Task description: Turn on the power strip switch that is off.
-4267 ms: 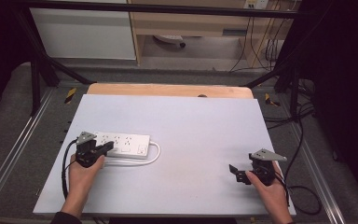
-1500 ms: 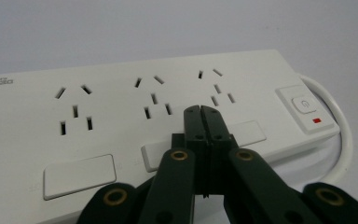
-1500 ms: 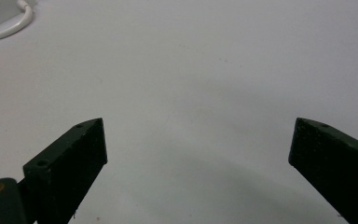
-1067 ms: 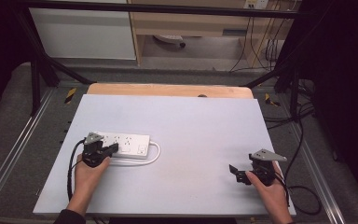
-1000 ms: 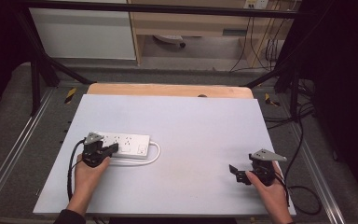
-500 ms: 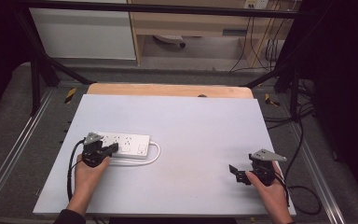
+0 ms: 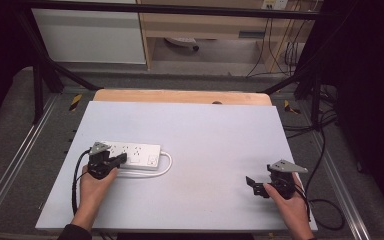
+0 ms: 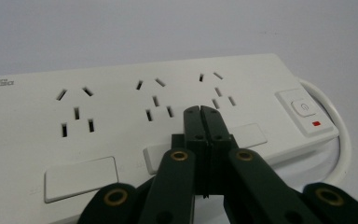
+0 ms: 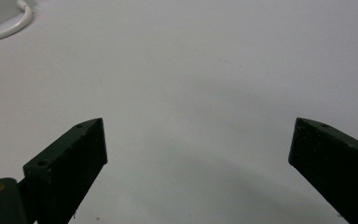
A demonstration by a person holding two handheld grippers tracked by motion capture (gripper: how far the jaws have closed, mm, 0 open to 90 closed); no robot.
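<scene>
A white power strip lies flat on the left half of the table, its white cable looping along its near side. In the left gripper view the power strip shows three socket groups and a switch with a red mark at its right end. My left gripper is shut with nothing between its jaws, its tips over the strip's top near the third socket group. My right gripper stands open over bare table at the front right, jaws wide apart.
The white table top lies on a wooden board that shows at the far edge. Black frame bars and metal rails run along both sides. Cables hang off the right side. A cable loop shows at the right gripper view's upper left.
Since 4.3 s ago my left gripper has moved a little to the right and forward along the power strip. In the last second nothing has visibly moved.
</scene>
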